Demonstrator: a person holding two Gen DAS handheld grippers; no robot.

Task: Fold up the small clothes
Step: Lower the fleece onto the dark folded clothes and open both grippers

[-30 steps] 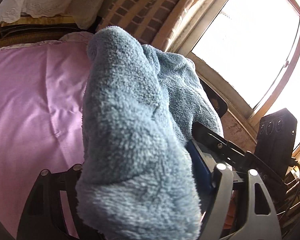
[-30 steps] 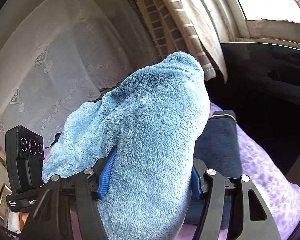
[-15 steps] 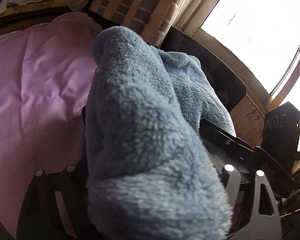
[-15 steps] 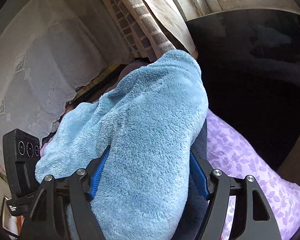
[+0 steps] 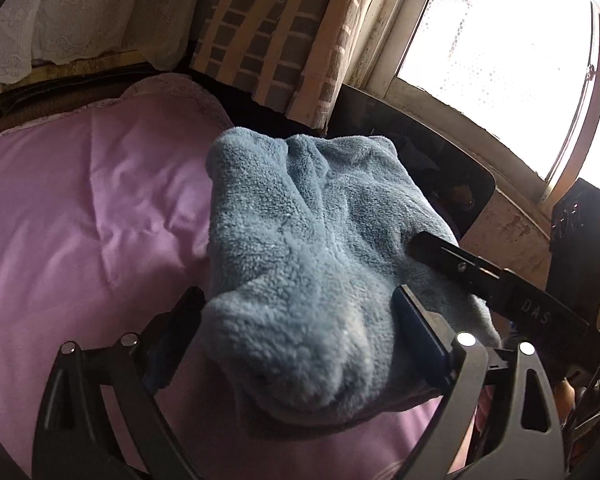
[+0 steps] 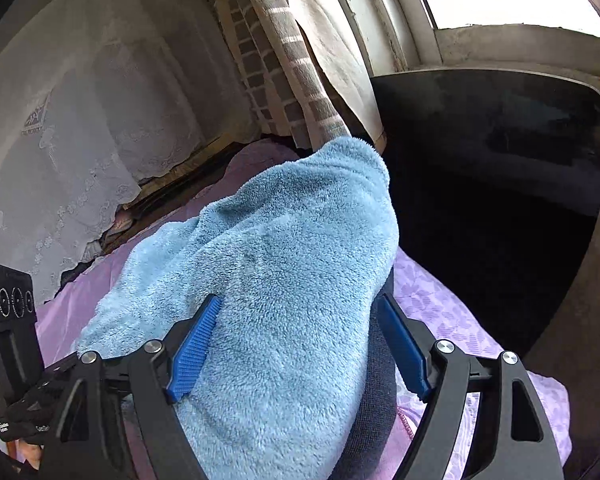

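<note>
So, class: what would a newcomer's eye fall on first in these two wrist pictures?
The fluffy blue cloth fills the middle of both views, bunched between each gripper's fingers over the pink bedsheet. Next comes the bright window at upper right, with a checked curtain beside it.

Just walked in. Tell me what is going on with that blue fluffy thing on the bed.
A person holds a two-finger gripper in each hand, and both are working one fluffy blue garment over a pink bedsheet. The left gripper has a bunched end of it between its fingers, and the right gripper has another thick fold. A dark navy cloth lies under the blue one on the right side. The fold is under way, not yet laid flat.
</note>
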